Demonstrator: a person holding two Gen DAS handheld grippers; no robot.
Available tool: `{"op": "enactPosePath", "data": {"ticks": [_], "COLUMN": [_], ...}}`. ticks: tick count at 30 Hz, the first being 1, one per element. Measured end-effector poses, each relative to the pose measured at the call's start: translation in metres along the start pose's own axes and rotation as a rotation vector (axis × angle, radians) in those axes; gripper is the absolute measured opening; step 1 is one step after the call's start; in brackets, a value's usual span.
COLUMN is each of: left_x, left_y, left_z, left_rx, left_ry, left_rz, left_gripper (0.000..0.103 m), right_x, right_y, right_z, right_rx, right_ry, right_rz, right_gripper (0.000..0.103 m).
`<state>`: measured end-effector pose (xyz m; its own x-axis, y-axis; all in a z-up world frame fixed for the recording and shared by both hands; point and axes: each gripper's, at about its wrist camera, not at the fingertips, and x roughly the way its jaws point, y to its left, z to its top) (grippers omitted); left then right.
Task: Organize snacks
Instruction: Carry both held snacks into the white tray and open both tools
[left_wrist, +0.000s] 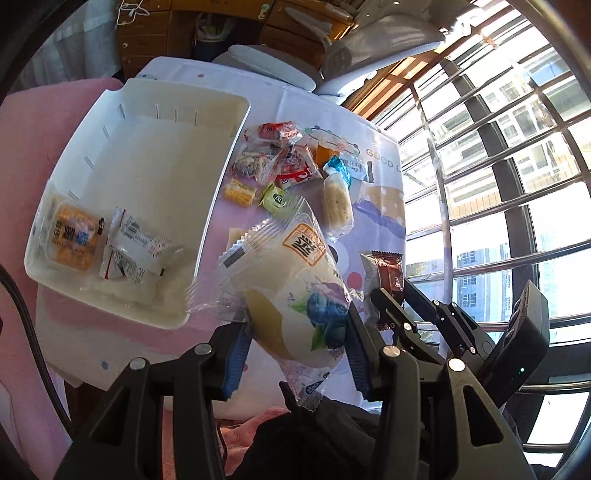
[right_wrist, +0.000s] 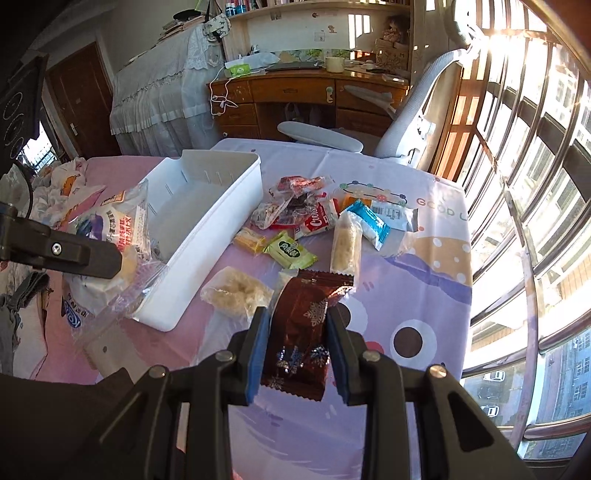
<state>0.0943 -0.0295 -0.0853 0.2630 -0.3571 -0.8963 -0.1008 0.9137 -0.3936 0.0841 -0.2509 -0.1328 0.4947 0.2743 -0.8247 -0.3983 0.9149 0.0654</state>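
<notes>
My left gripper is shut on a clear bread packet with a blueberry print, held above the table beside the white bin; the packet also shows in the right wrist view. The bin holds an orange packet and a white packet. My right gripper is shut on a brown snowflake-print packet, just above the table. A pile of loose snacks lies right of the bin.
A rice-cake packet, a green packet and a long cream bar lie on the patterned tablecloth. A grey chair and wooden desk stand behind. A barred window is at the right.
</notes>
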Motion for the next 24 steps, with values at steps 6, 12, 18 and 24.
{"op": "enactPosePath", "data": {"ticks": [6, 12, 18, 24], "left_x": [-0.027, -0.05, -0.064, -0.059], "left_y": [-0.002, 0.007, 0.03, 0.071], "left_z": [0.019, 0.036, 0.047, 0.063], "left_rx": [0.147, 0.313, 0.43, 0.472], "left_ry": [-0.065, -0.145, -0.196, -0.18], "left_rz": [-0.007, -0.028, -0.035, -0.026], "left_gripper": [0.046, 0.046, 0.046, 0.046], "right_x": [-0.013, -0.017, -0.015, -0.003], "right_y": [0.018, 0.047, 0.079, 0.111], "right_z": [0.02, 0.037, 0.053, 0.066], "right_rx": [0.073, 0.13, 0.171, 0.229], "right_ry": [-0.037, -0.075, -0.108, -0.137], "right_rz": [0.001, 0.001, -0.001, 0.01], "right_gripper": [0.031, 0.031, 0.031, 0.032]}}
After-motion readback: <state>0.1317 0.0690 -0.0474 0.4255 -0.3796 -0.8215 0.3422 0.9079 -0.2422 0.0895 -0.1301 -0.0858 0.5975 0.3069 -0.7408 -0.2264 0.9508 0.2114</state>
